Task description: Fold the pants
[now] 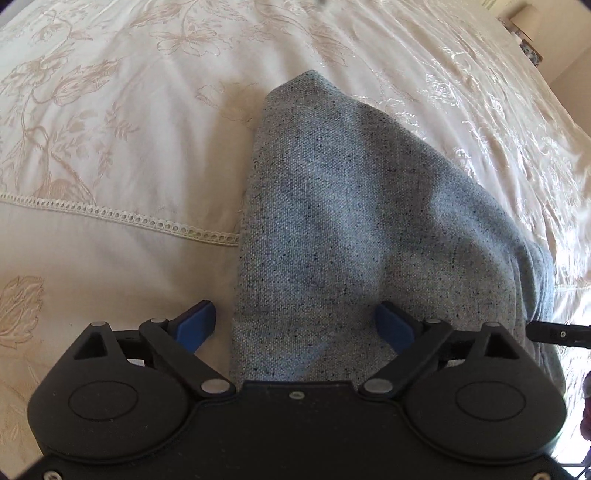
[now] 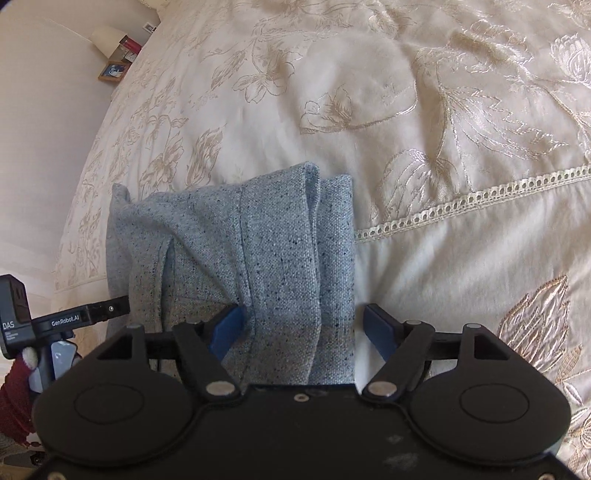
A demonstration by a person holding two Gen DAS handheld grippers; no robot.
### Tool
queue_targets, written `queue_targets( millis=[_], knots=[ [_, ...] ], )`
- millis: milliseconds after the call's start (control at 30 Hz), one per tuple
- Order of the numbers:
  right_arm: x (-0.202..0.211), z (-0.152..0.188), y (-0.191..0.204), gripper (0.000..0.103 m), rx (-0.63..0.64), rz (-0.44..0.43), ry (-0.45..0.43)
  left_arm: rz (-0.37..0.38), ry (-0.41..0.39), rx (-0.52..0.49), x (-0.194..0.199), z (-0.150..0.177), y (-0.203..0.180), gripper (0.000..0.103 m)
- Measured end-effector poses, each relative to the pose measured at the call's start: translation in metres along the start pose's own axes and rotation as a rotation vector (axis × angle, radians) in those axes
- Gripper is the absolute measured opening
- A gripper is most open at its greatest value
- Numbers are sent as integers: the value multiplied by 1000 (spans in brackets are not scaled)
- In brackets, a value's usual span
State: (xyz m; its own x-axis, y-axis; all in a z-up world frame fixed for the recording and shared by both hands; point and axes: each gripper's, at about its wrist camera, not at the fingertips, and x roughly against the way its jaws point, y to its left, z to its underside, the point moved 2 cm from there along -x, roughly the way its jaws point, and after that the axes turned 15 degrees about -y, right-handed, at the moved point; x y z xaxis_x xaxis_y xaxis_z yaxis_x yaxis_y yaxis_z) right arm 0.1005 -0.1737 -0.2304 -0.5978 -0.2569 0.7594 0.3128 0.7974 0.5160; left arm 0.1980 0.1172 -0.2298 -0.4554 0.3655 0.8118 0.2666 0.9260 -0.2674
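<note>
Cream embroidered bedspread (image 1: 129, 110) under our folded grey pants (image 1: 332, 206), left hand-held gripper (image 1: 295, 325) jaws spread wide over one end, right hand-held gripper (image 2: 299, 328) likewise spread, nothing pinched.

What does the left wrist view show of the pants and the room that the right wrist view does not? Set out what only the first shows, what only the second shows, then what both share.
Only the left wrist view: the pants as one smooth, unbroken face narrowing to a corner, and a lamp at the top right.

Only the right wrist view: stacked folded edges and a seam on the pants, plus a framed picture.

Both: grey speckled pants on the embroidered bedspread with its lace strip, and open blue-padded jaws straddling the cloth.
</note>
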Motion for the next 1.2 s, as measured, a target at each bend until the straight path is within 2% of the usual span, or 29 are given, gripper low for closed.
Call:
queue_targets(
  millis=[33,67,100,133,167,200,300,433,567,633,667,700,733,767,800,833,867,1000,1200],
  knots=[
    [-1,-2,3,78,7,-14,14,9,8,6,2,-1,-1,81],
    [0,0,8,71,21,-20,28,37,9,16,6,-2,-4,58],
    [1,0,13,64,35,-18,28,53,8,39,11,-2,-7,42],
    [5,0,20,39,52,-22,16,12,-9,35,17,-2,-12,37],
    [9,0,29,30,78,-4,-1,-24,-25,13,22,-1,-17,19],
    [15,0,36,27,103,1,-14,-57,-44,-24,30,0,-25,14],
    [40,-7,61,22,156,-11,-71,-98,-114,-65,56,-6,-47,13],
    [73,-37,84,22,271,11,-149,-60,-214,-115,86,-39,-79,13],
    [92,-97,78,22,245,16,-240,-16,-275,-122,83,-90,-102,13],
    [92,-124,74,22,253,39,-288,9,-293,-110,68,-114,-113,16],
    [87,-138,70,25,247,55,-304,-8,-289,-117,58,-124,-118,20],
    [80,-150,64,28,226,80,-308,-51,-277,-129,46,-132,-122,28],
    [71,-159,57,38,206,135,-308,-106,-256,-149,31,-137,-127,28],
    [63,-167,49,40,194,222,-302,-160,-242,-167,22,-140,-129,26],
    [56,-172,41,40,195,351,-293,-207,-231,-183,17,-139,-131,26],
    [54,-174,38,40,207,406,-295,-228,-223,-190,14,-136,-134,26],
    [56,-172,35,40,215,423,-304,-228,-220,-181,16,-133,-136,26],
    [80,-152,43,39,227,368,-327,-190,-218,-192,39,-112,-154,26],
    [108,-123,72,39,283,348,-376,-172,-228,-230,72,-93,-186,27]
  ],
)
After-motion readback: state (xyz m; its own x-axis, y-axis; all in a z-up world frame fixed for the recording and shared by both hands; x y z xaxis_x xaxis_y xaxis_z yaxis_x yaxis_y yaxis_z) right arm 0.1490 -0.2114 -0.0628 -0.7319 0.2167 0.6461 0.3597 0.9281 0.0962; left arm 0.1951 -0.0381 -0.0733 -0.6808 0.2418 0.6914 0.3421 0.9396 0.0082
